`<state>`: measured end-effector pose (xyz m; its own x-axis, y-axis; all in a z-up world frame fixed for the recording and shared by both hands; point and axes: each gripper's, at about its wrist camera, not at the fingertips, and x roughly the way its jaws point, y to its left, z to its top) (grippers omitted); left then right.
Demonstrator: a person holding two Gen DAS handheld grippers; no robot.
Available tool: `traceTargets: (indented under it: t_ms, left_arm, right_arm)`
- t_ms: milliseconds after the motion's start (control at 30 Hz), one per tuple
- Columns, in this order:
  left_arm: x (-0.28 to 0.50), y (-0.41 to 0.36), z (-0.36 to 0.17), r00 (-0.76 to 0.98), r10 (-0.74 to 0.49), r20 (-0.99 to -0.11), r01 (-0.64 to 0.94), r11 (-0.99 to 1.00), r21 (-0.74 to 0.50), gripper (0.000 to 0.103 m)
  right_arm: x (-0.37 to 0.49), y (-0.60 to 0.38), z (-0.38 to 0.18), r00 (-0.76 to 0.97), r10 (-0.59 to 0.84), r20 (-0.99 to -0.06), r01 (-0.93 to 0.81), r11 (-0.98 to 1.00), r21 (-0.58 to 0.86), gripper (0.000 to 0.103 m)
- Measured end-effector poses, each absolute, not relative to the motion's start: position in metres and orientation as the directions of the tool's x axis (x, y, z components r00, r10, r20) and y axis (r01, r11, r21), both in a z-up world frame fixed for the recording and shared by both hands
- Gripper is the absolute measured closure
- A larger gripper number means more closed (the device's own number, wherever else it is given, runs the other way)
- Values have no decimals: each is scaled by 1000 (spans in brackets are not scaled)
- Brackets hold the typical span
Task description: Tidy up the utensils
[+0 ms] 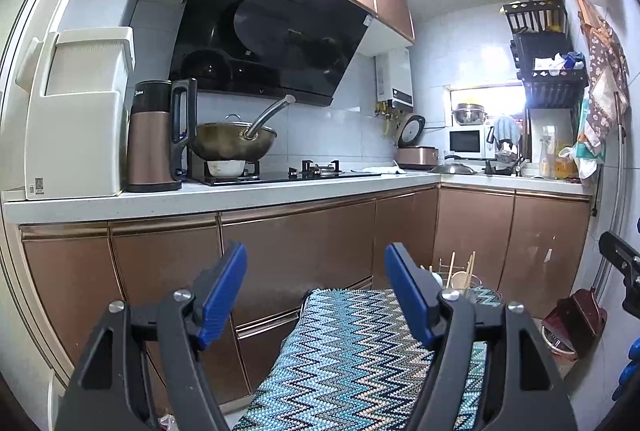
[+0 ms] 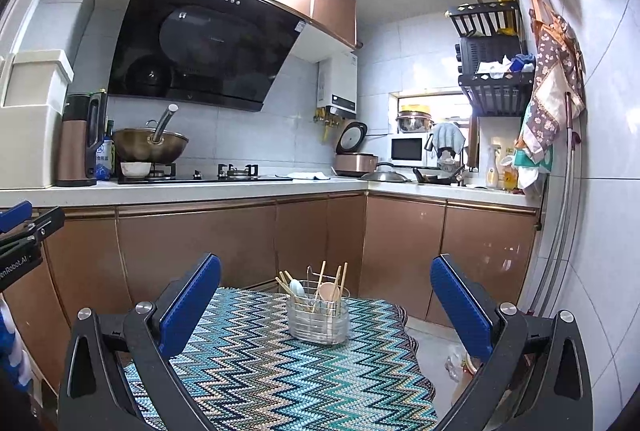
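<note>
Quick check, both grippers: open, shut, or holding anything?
Left gripper: open, holding nothing.
Right gripper: open, holding nothing; the utensil holder stands on the mat ahead, untouched.

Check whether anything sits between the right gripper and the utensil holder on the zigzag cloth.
Nothing visible does. The right gripper is open, and the utensil holder stands upright straight ahead on the zigzag cloth, with only bare cloth in between.

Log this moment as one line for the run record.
left gripper: open, empty | right gripper: open, empty | utensil holder: upright on zigzag cloth, chopsticks and spoons inside | contact: none
</note>
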<state>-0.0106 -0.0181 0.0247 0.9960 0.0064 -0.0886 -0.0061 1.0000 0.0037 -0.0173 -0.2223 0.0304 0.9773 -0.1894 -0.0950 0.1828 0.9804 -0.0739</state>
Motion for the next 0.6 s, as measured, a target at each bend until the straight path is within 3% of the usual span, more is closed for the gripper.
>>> traceTargets:
  t_ms: [600]
  left_arm:
    - [-11,-18,18,993,2,-121,-1,1000,8,33]
  right_arm:
    - [-14,-214,27,979,-171,-112,163,983,-79,0]
